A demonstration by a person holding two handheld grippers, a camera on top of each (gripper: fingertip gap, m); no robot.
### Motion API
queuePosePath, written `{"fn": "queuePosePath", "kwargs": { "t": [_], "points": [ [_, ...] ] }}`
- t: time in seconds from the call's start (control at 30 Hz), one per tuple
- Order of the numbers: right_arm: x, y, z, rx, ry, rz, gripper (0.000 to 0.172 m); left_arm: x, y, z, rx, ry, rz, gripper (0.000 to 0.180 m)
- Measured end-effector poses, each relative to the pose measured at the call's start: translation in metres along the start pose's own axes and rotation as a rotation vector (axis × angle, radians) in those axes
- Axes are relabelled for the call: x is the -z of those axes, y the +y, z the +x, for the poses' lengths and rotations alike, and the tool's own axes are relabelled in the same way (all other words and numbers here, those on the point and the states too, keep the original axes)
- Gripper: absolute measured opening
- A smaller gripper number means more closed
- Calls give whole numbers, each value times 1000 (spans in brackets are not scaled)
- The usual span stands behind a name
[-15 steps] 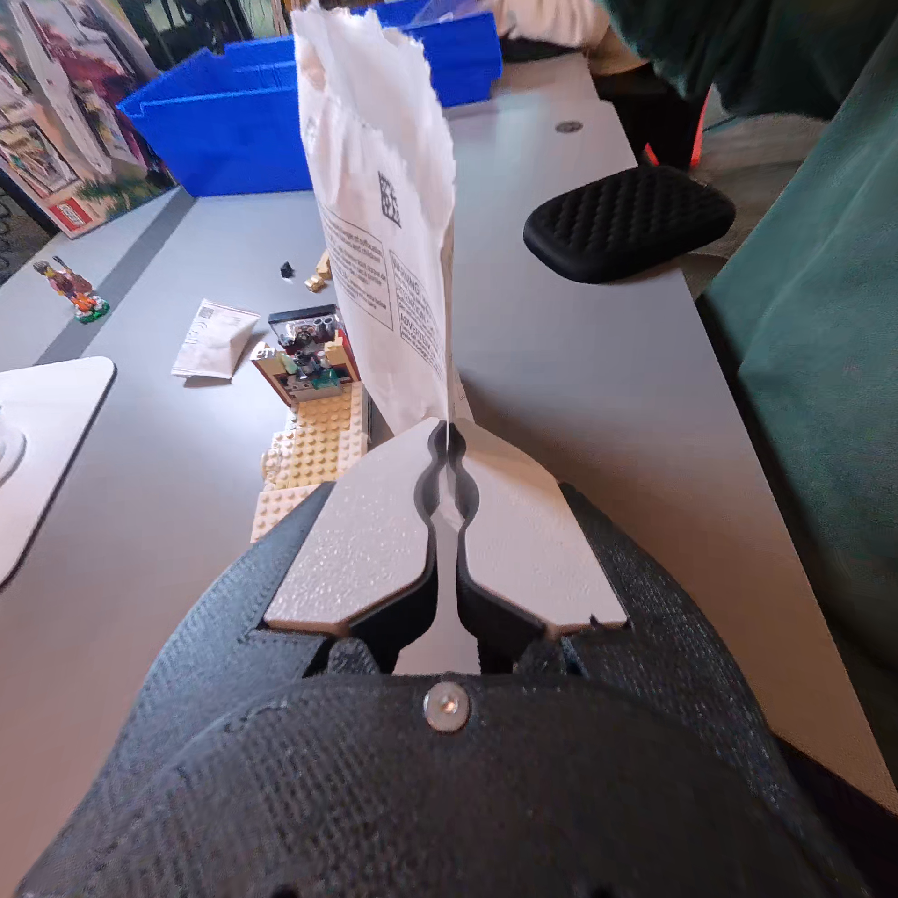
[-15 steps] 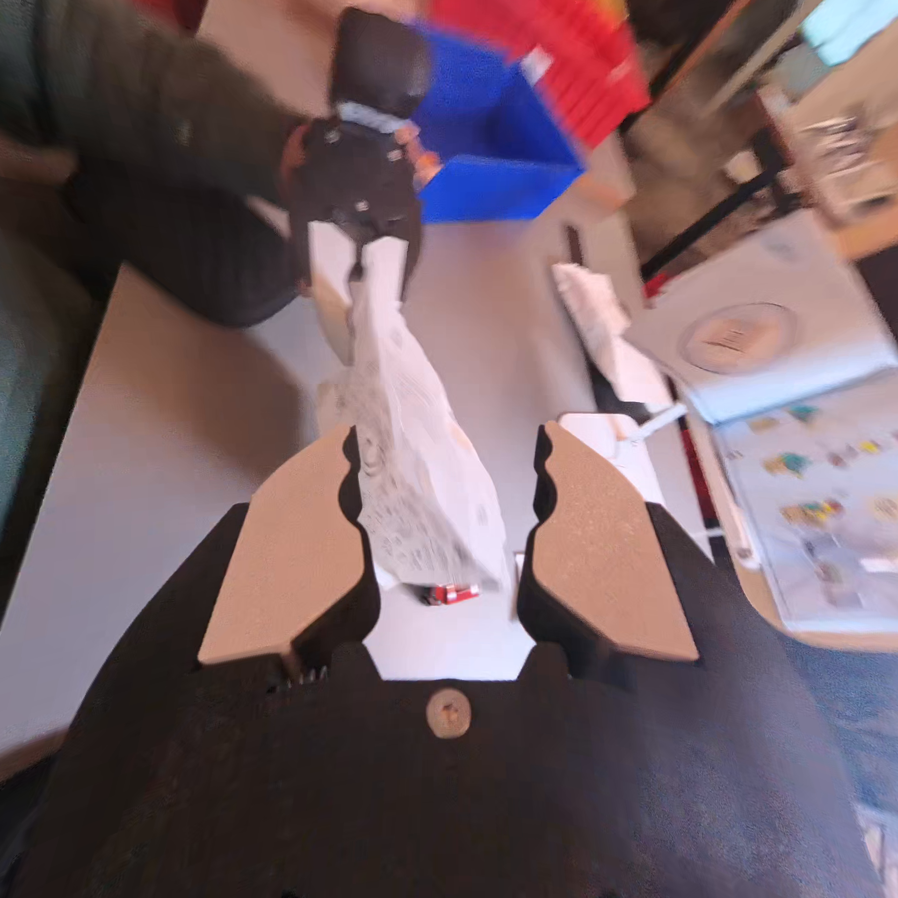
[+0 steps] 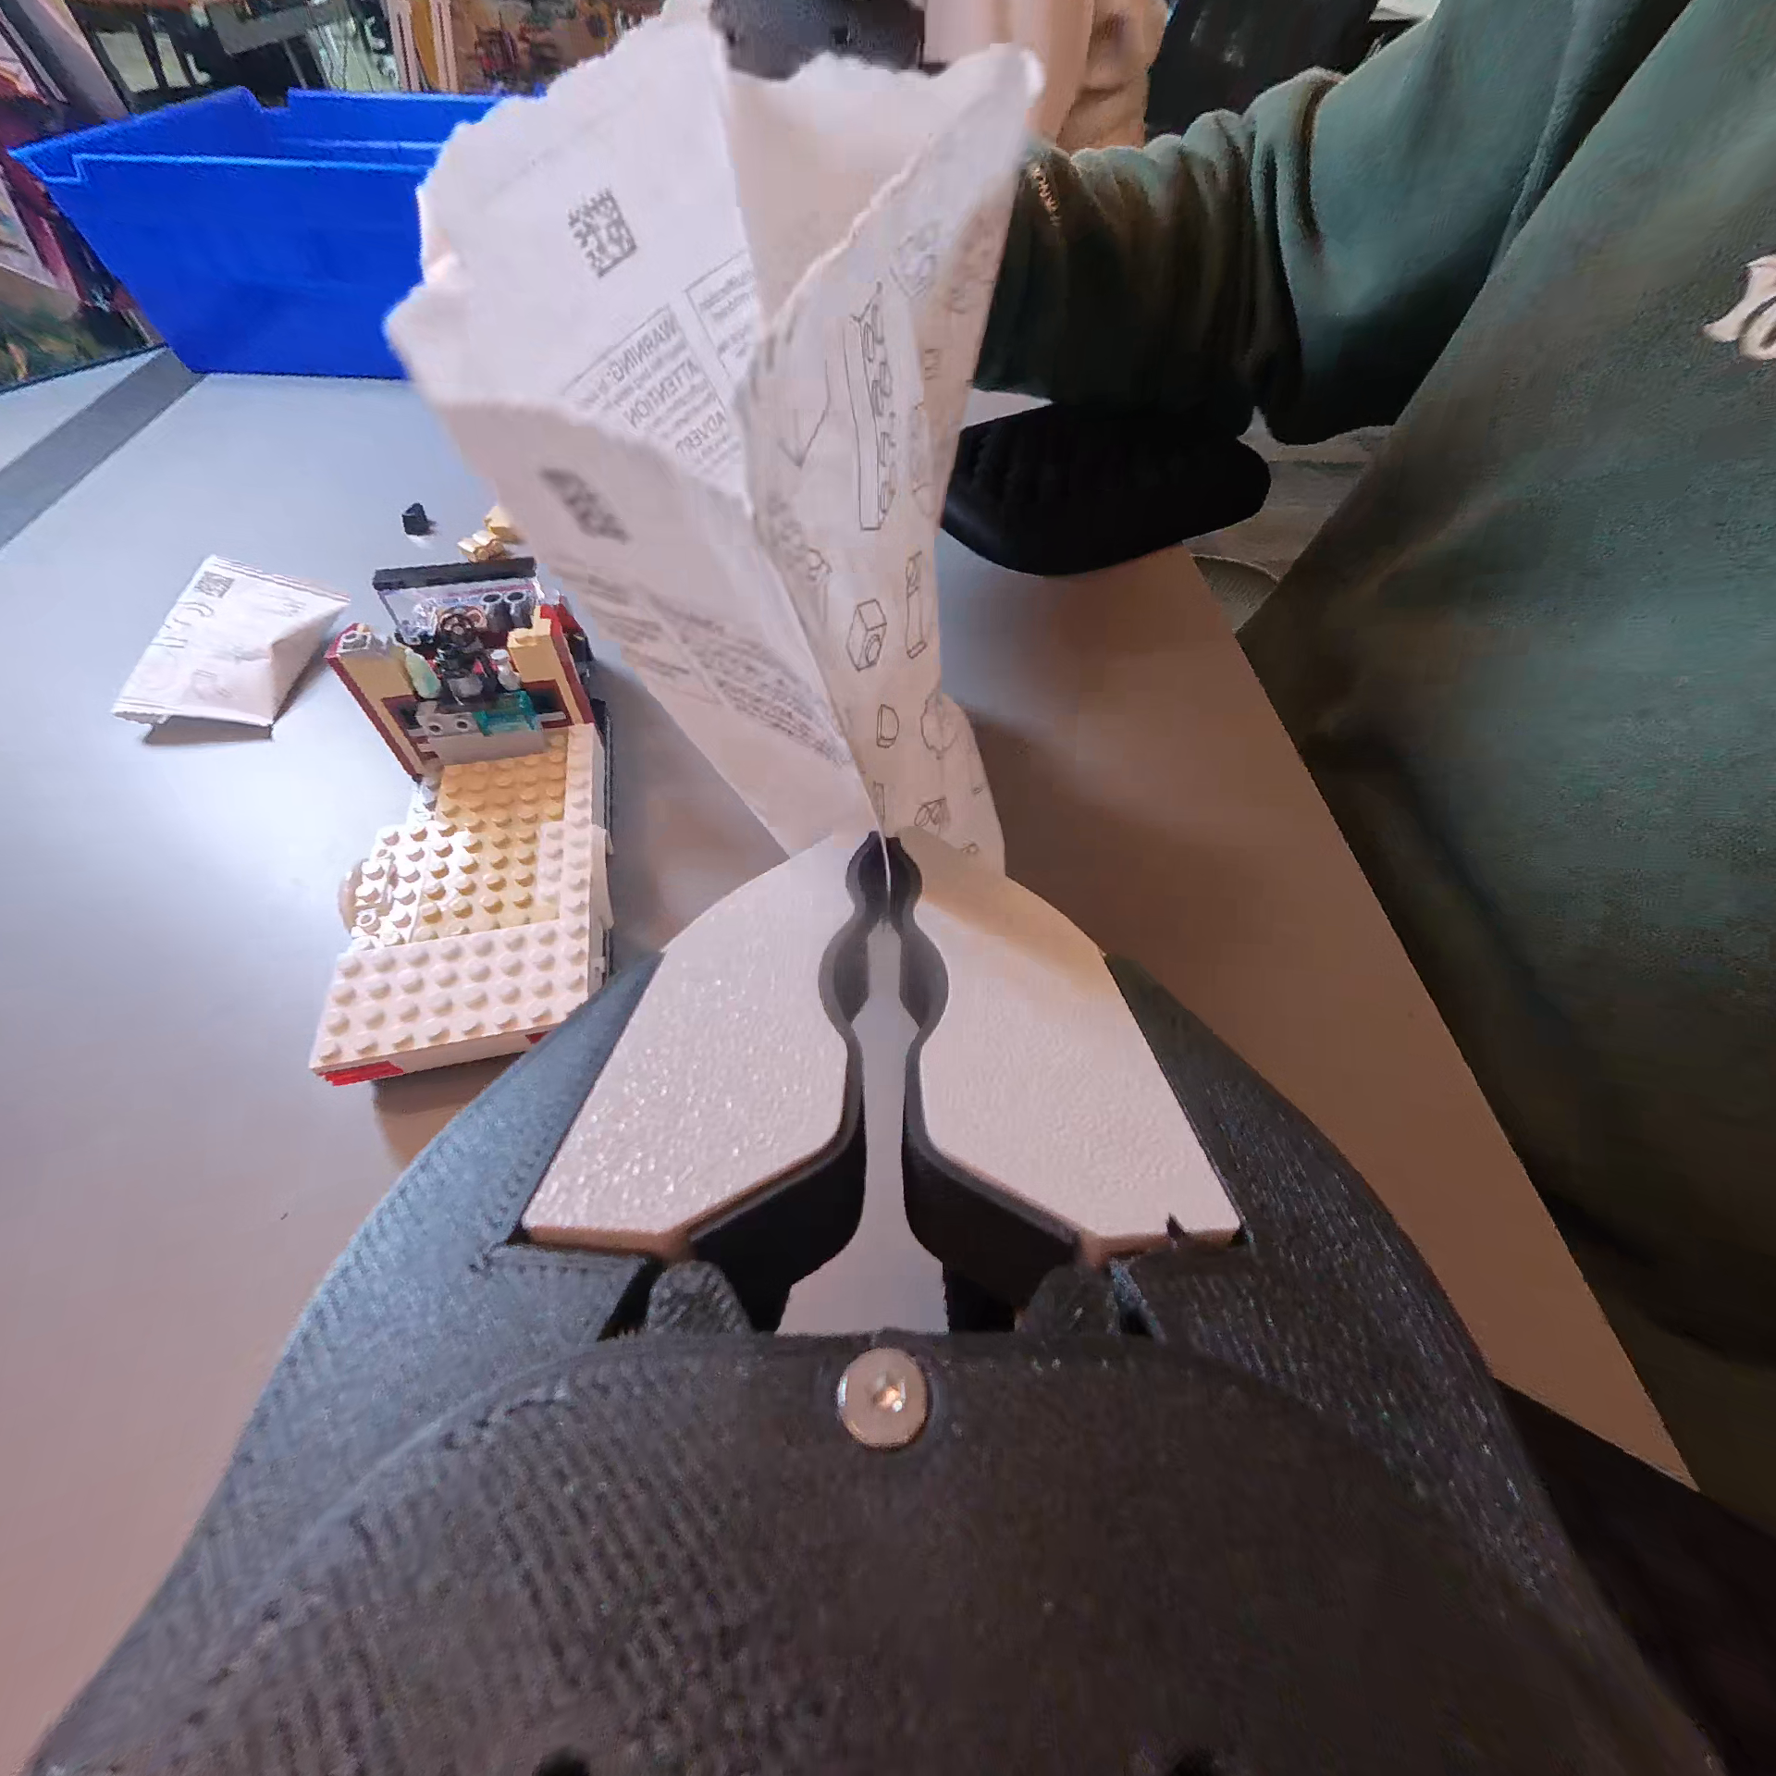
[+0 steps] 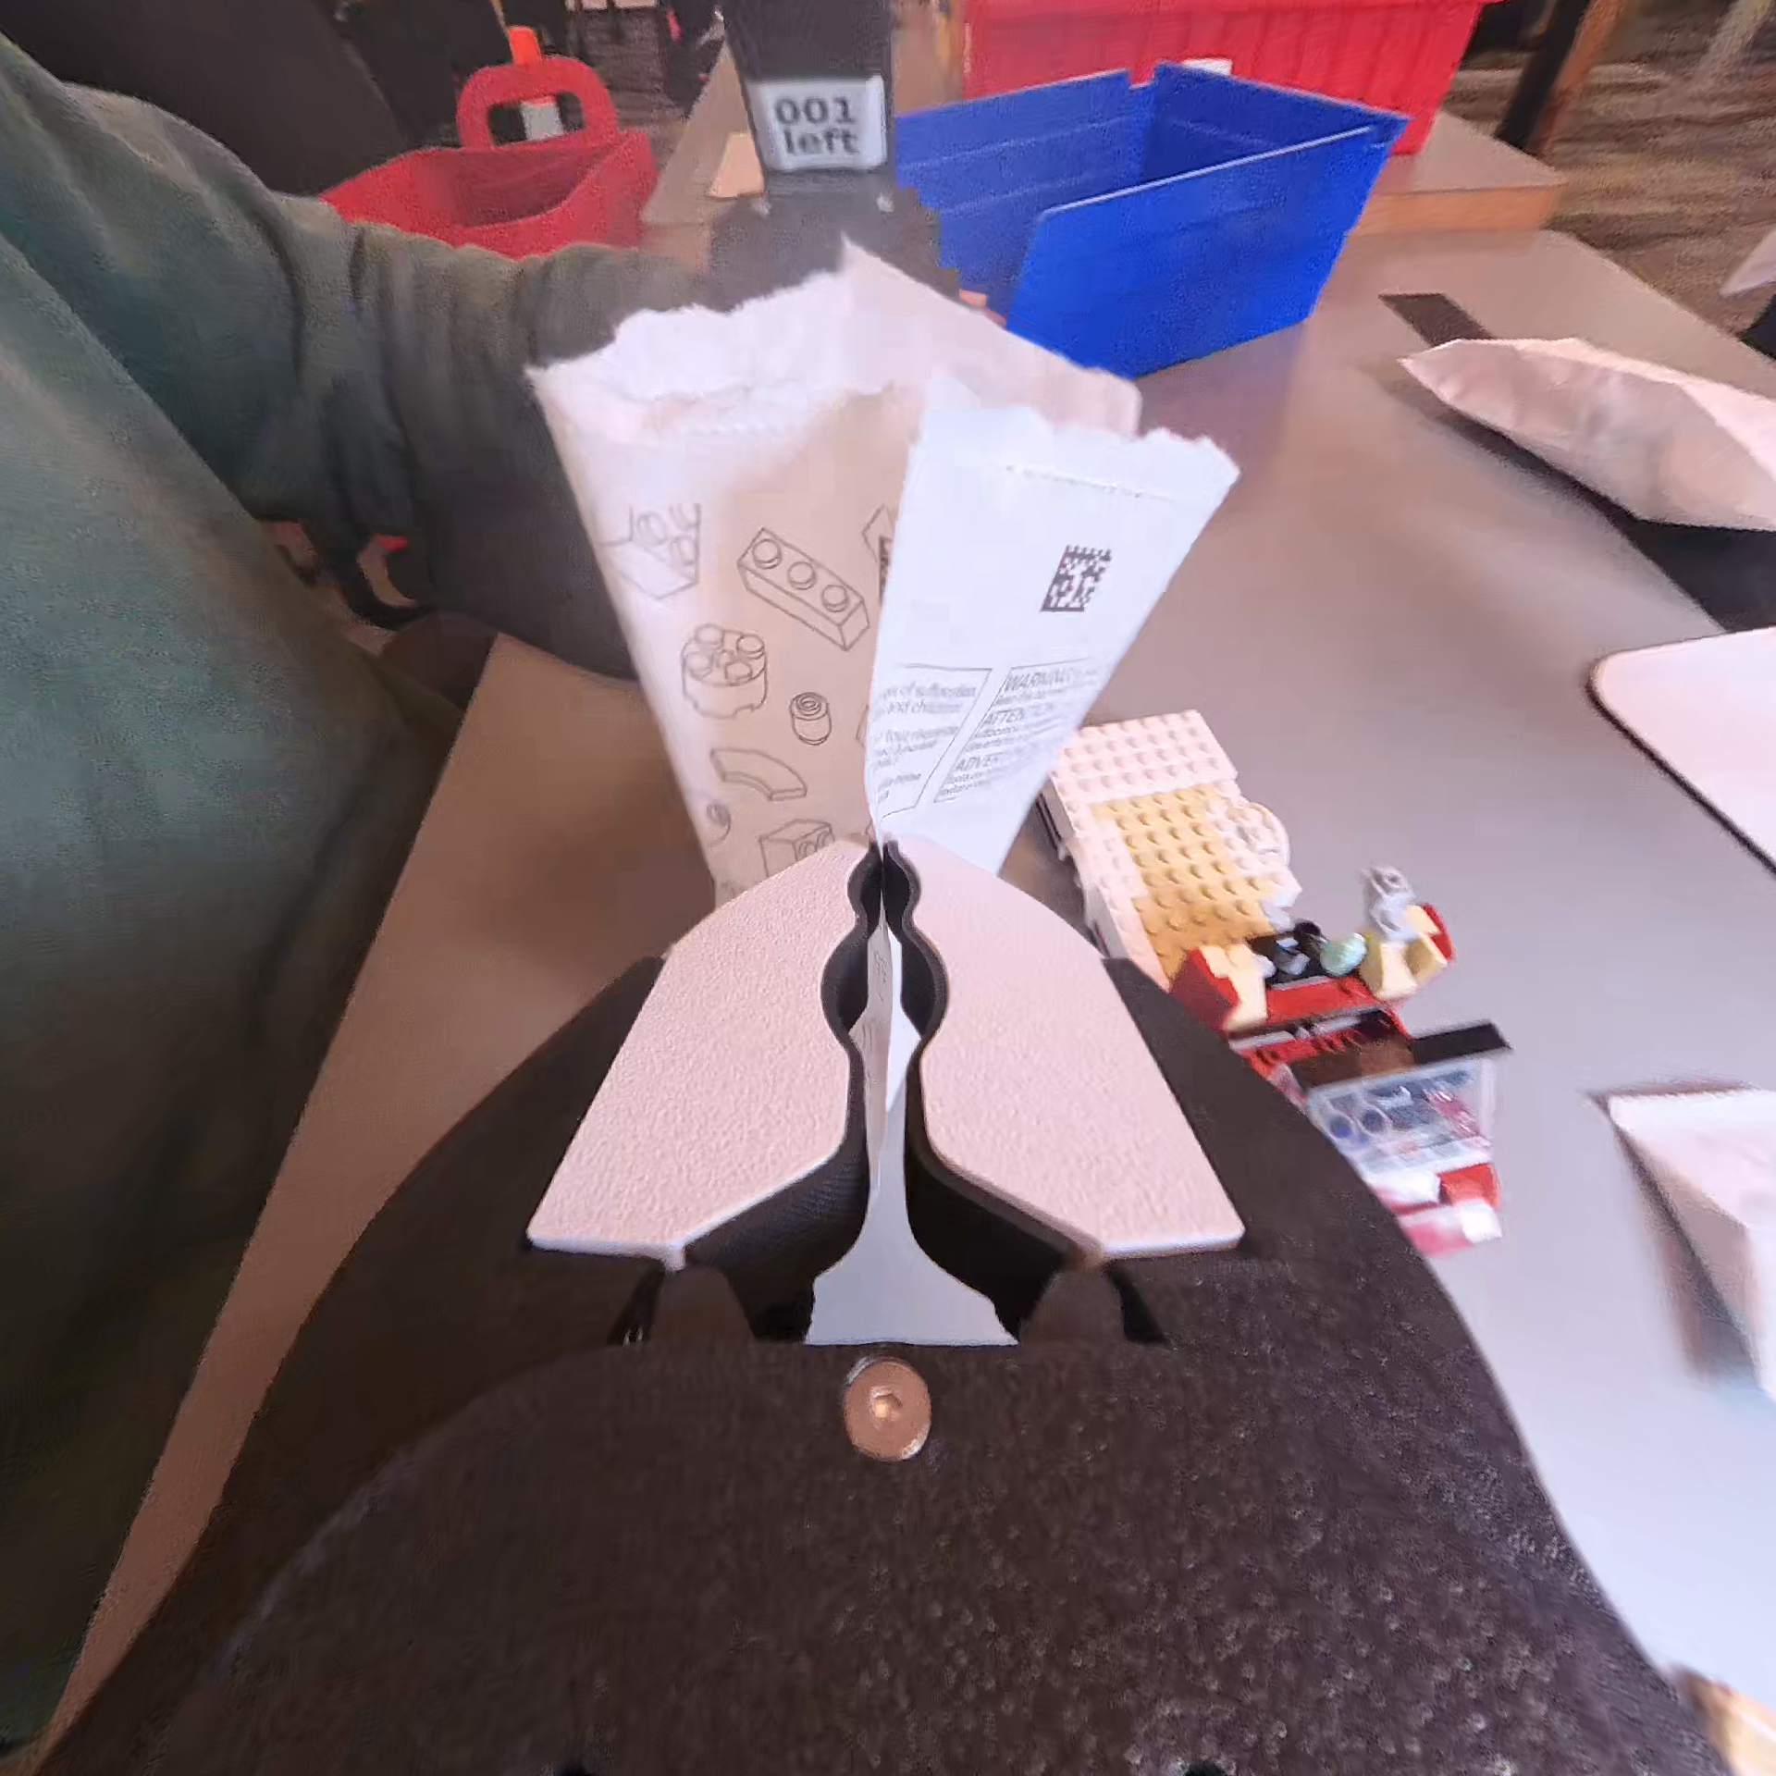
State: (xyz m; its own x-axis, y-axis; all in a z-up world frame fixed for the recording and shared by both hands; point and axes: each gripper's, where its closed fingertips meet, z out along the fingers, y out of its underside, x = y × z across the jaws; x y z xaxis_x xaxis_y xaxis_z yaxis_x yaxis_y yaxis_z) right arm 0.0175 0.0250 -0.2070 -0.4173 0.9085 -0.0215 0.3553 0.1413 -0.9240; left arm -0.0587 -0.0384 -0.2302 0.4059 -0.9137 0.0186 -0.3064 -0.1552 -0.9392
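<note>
A white paper bag (image 3: 673, 384) printed with brick drawings is held up over the grey table (image 3: 144, 961) between both grippers. My left gripper (image 3: 879, 855) is shut on one end of it, with the paper pinched thin between the fingertips. My right gripper (image 4: 884, 865) is shut on the other end of the bag (image 4: 769, 596), and a strip of paper runs down between its fingers. The bag's torn edge fans out beyond each grip. A dark body with a white sticker (image 4: 817, 125) shows just beyond the bag in the right wrist view.
A tan, white and red brick model (image 3: 481, 865) lies on the table beside the bag; it also shows in the right wrist view (image 4: 1182, 846). Blue bin (image 4: 1153, 240), red basket (image 4: 500, 183), a small paper bag (image 3: 231, 644), a white bag (image 4: 1586, 432), a black armrest pad (image 3: 1105, 481), a green sleeve (image 3: 1201, 240). There is about 11 cm between the tips of the two grippers.
My right gripper, open around the bag half a second ago, has shut on it. The bag now fans out wider between the grippers. The left grip has held.
</note>
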Motion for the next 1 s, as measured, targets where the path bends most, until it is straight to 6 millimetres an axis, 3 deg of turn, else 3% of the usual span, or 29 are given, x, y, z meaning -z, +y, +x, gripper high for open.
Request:
{"fn": "queuePosePath", "kwargs": {
  "t": [0.23,0.43,0.6,0.67,0.87,1.0],
  "points": [
    [-31,4,-16,11,-33,-19,0,-25,-2,0,-32,-5,-46,1],
    [-22,-5,-10,-49,-12,61,0,-28,-7,0,-25,-15,-5,0],
    [-40,-6,-19,-61,-67,54,0,-50,-7,3,-39,7,-50,0],
    [-41,-7,-18,-79,-66,64,0,-50,-8,-1,-30,-7,-55,0],
    [0,-10,28,-153,111,147,0,-7,-17,-32,70,-121,79,1],
    [22,-9,52,-209,211,196,1,0,-24,-38,164,-127,163,0]
  ]
}}
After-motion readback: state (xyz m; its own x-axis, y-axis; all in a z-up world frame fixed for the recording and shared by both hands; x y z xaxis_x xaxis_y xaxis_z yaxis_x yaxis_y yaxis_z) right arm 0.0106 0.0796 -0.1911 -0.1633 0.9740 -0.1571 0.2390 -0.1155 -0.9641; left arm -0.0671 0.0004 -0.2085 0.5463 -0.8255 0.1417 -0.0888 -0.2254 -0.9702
